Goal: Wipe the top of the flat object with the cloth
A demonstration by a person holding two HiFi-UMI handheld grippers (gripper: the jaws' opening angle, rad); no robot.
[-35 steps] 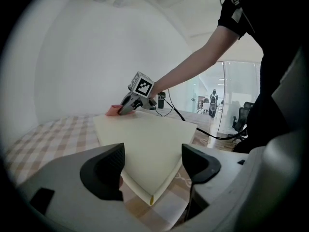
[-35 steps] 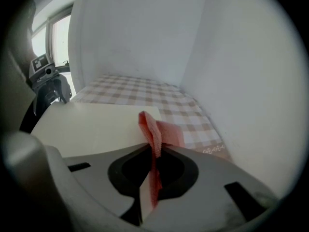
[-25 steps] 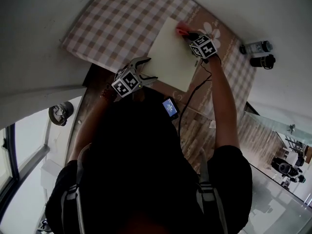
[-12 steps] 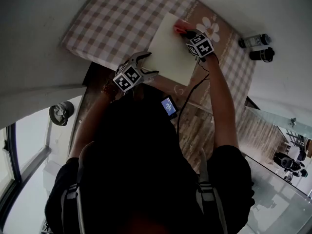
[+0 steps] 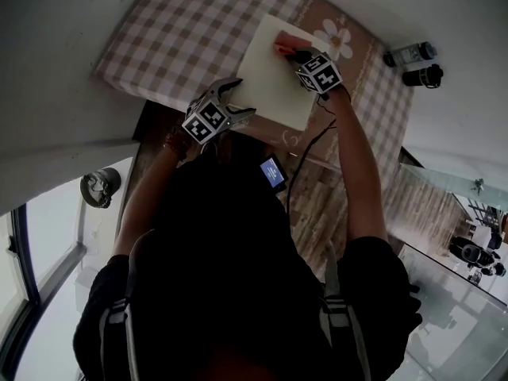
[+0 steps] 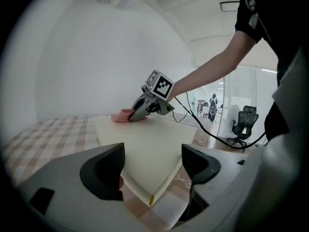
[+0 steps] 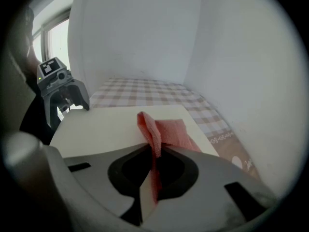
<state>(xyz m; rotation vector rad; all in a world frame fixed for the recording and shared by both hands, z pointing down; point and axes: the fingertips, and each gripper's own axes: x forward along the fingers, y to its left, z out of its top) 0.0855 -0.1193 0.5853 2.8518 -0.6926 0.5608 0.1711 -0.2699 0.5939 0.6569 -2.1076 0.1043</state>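
A cream flat board [image 5: 270, 82] lies on a checked tablecloth [image 5: 175, 38]. My right gripper [image 5: 298, 56] is shut on a pink cloth [image 5: 283, 48] and presses it on the board's far right part. In the right gripper view the cloth [image 7: 170, 129] runs up from between the shut jaws [image 7: 153, 166] and spreads over the board [image 7: 101, 127]. My left gripper [image 5: 232, 103] is open at the board's near left corner. In the left gripper view that corner of the board [image 6: 149, 153] sits between the spread jaws [image 6: 152, 163], with the right gripper [image 6: 145, 111] and cloth [image 6: 119, 116] beyond.
Two bottles [image 5: 411, 54] [image 5: 422, 76] lie on the white surface to the right. A brown strip with a flower print [image 5: 337, 42] borders the board's right side. A small blue-screened device [image 5: 275, 173] and a cable [image 5: 313, 145] hang near my body. An office chair [image 6: 244, 122] stands far off.
The right gripper has slid the cloth a short way over the board's far right part. The left gripper has stayed at the near corner.
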